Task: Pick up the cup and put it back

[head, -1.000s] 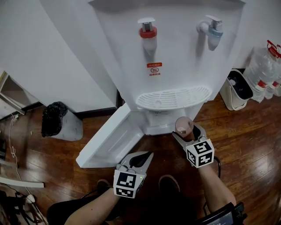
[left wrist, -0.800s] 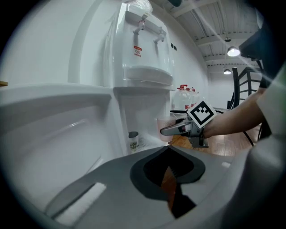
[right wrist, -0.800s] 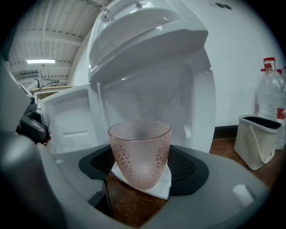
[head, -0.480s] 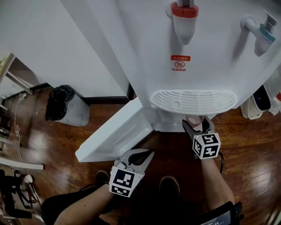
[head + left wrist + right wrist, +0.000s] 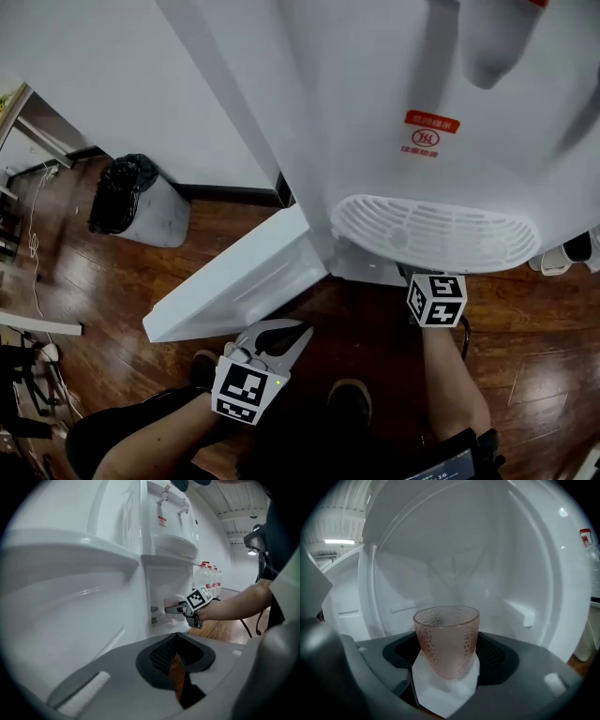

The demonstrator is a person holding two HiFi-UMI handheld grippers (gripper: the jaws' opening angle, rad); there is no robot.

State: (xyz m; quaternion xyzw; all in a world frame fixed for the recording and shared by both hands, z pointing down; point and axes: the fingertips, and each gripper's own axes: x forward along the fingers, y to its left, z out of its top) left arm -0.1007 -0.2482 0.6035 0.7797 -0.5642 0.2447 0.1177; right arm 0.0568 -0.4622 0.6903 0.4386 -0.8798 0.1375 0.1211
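Translucent pink cup (image 5: 446, 639) – glass or plastic, hard to tell which – with a dimpled, pebbly surface. The water dispenser (image 5: 375, 141) is smooth white plastic with a soft gloss, and its drip tray (image 5: 431, 236) is a slotted white plastic grille. The floor (image 5: 84, 281) is dark polished wood boards that catch the light. The bin bag (image 5: 120, 187) is crinkled, shiny black plastic.

Cup (image 5: 446, 641): translucent pink, dimpled dot pattern. Water dispenser (image 5: 375, 112): white, red label (image 5: 425, 139). Floor (image 5: 103, 281): dark brown wood grain. Bin (image 5: 167, 227): grey, black liner (image 5: 122, 192). Left tongs (image 5: 177, 660) and right tongs (image 5: 446, 654): grey bodies, black pads, black-and-white square markers.
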